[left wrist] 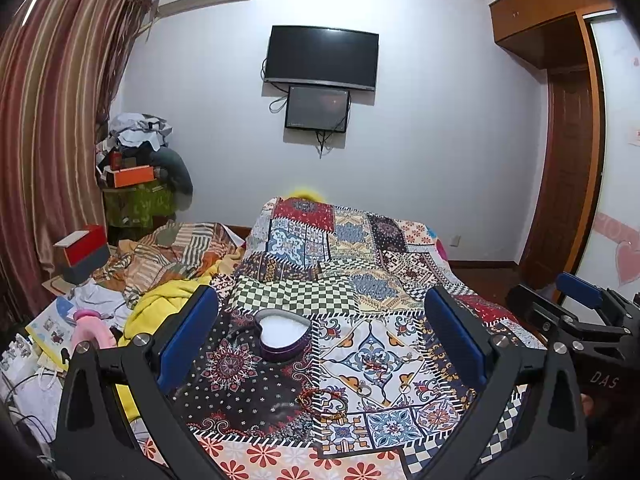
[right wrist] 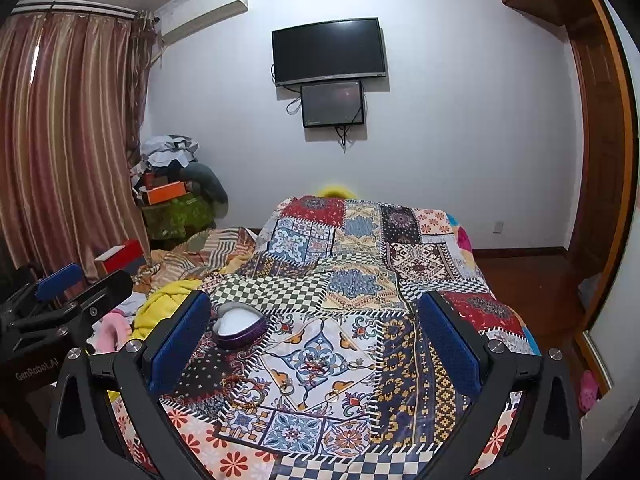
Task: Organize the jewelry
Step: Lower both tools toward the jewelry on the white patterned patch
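Observation:
A purple heart-shaped box (left wrist: 283, 338) (right wrist: 238, 328) with a white lining lies open on the patchwork quilt (left wrist: 360, 272) (right wrist: 420, 264). Nearer me on the quilt lie a red bead bracelet (left wrist: 322, 398) (right wrist: 244, 394), two small rings (left wrist: 364, 390) (right wrist: 286, 390) and a thin reddish chain (left wrist: 374, 364) (right wrist: 312, 366). My left gripper (left wrist: 322, 298) (right wrist: 84, 284) hovers open above the quilt, with the box and jewelry between its blue pads and nothing held. My right gripper (right wrist: 314, 300) (left wrist: 556, 300) is open too, to the right of the left one, with the box by its left finger.
Left of the quilt lie a yellow blanket (left wrist: 160, 300), a pink item (left wrist: 90, 330), papers and a red and white box (left wrist: 82, 252). Striped curtains (left wrist: 48, 120) hang at the left. A TV (left wrist: 322, 58) is on the far wall; a wooden door (left wrist: 568, 184) stands at the right.

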Action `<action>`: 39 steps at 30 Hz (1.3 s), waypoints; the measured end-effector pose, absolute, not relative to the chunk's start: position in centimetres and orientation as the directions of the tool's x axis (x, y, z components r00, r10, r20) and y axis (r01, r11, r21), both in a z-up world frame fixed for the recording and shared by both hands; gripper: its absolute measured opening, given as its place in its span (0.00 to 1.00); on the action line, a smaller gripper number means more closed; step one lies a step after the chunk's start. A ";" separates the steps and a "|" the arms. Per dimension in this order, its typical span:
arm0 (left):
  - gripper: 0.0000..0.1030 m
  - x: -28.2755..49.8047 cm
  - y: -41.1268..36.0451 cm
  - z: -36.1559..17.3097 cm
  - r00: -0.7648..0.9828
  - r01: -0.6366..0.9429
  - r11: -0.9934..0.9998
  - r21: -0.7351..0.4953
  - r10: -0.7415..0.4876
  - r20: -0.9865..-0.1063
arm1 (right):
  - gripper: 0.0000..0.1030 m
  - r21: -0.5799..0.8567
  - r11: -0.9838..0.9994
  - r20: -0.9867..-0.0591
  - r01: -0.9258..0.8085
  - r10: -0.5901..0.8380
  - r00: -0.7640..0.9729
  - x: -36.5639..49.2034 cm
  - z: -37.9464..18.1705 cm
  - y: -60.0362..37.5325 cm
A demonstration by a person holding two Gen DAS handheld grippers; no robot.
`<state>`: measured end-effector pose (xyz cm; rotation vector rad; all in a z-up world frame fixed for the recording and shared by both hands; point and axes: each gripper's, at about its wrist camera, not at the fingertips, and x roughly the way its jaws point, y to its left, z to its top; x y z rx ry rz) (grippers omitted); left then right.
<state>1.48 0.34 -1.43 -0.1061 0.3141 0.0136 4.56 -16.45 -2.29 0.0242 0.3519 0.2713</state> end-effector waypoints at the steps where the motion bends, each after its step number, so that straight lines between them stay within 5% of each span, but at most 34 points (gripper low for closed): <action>1: 1.00 1.8 0.5 -1.6 0.948 -0.033 0.994 -0.105 -0.002 -0.317 | 1.00 0.070 0.964 -0.342 -0.257 0.265 0.901 4.7 -2.3 -16.5; 10: 1.00 5.4 2.1 -4.4 0.910 -0.088 0.984 -0.155 0.016 -0.415 | 1.00 0.072 0.972 -0.432 -0.224 0.233 0.872 7.8 -4.7 -17.0; 25: 0.99 12.1 5.0 -14.4 0.711 -0.166 0.973 -0.161 0.005 -0.703 | 1.00 0.034 0.978 -0.670 -0.207 0.176 0.721 13.0 -12.1 -18.0; 31: 0.83 13.2 3.6 -17.5 0.632 -0.100 0.986 -0.135 -0.042 -0.774 | 0.83 0.070 0.960 -0.738 -0.272 0.233 0.633 13.9 -14.9 -17.3; 39: 0.42 14.4 2.4 -19.4 0.577 -0.056 0.991 -0.122 -0.067 -0.814 | 0.64 0.135 0.946 -0.771 -0.295 0.287 0.569 14.9 -16.9 -16.7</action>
